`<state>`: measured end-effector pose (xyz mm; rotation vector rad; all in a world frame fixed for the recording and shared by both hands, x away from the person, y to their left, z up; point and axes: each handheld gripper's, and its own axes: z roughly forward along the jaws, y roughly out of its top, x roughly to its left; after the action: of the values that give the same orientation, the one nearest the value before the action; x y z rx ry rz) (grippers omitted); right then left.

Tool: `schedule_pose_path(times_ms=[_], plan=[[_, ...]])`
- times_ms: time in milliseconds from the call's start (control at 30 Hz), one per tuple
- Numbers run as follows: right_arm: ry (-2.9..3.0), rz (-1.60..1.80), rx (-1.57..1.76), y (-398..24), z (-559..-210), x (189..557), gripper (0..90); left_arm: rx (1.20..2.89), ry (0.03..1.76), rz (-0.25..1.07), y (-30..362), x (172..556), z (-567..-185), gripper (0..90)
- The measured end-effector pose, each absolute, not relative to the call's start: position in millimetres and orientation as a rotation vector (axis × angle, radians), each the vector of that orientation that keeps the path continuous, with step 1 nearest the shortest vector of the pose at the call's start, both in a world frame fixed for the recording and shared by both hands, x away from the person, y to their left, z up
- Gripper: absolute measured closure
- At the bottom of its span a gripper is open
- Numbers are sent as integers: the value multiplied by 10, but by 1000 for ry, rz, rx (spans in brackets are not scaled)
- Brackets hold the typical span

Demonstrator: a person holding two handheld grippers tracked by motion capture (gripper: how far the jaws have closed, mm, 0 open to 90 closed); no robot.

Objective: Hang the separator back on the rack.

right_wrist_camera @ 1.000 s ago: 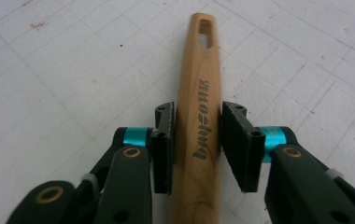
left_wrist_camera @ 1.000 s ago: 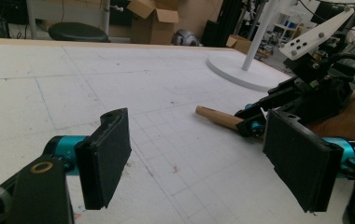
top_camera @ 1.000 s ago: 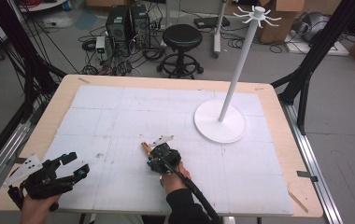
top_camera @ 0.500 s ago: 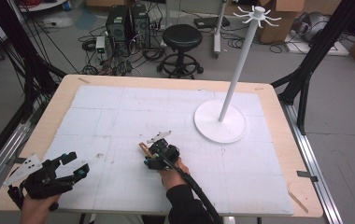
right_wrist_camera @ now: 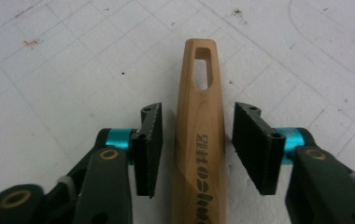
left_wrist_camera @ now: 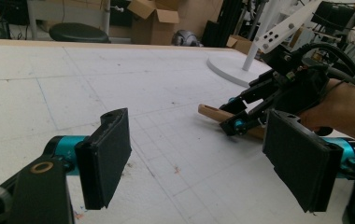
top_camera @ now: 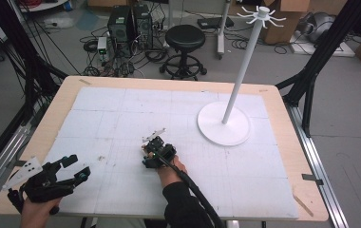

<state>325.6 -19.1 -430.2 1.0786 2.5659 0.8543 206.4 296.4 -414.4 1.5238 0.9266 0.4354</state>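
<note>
A wooden handle (right_wrist_camera: pixel 199 140) with a slot near its far end lies flat on the white mat. My right gripper (right_wrist_camera: pixel 198 112) straddles it near the middle of the table. Its jaws have just been closing, and a gap still shows between each pad and the wood. In the high view this gripper (top_camera: pixel 150 149) points away from the person. My left gripper (top_camera: pixel 78 167) rests at the table's near left corner, open with nothing between its pads (left_wrist_camera: pixel 108 154). From the left gripper view the handle's end (left_wrist_camera: pixel 213 113) sticks out past the right gripper's fingers.
A white stand with a round base (top_camera: pixel 223 123) and a tall pole topped by hooks (top_camera: pixel 261 14) stands at the right back of the mat. Wooden table edges (top_camera: pixel 292 128) frame the mat. Beyond the table are a black stool (top_camera: pixel 184 38), cables and boxes.
The right gripper has shifted slightly over the wooden handle. The left gripper has stayed where it was.
</note>
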Motion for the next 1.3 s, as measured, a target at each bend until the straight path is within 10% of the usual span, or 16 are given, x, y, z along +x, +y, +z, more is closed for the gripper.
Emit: schedule_pose_path(times_ms=[1300], plan=[[2441, 1480, 965, -1103, -3685, 2858, 676, 1533, 923, 448, 2952, 2048, -4135, 239]])
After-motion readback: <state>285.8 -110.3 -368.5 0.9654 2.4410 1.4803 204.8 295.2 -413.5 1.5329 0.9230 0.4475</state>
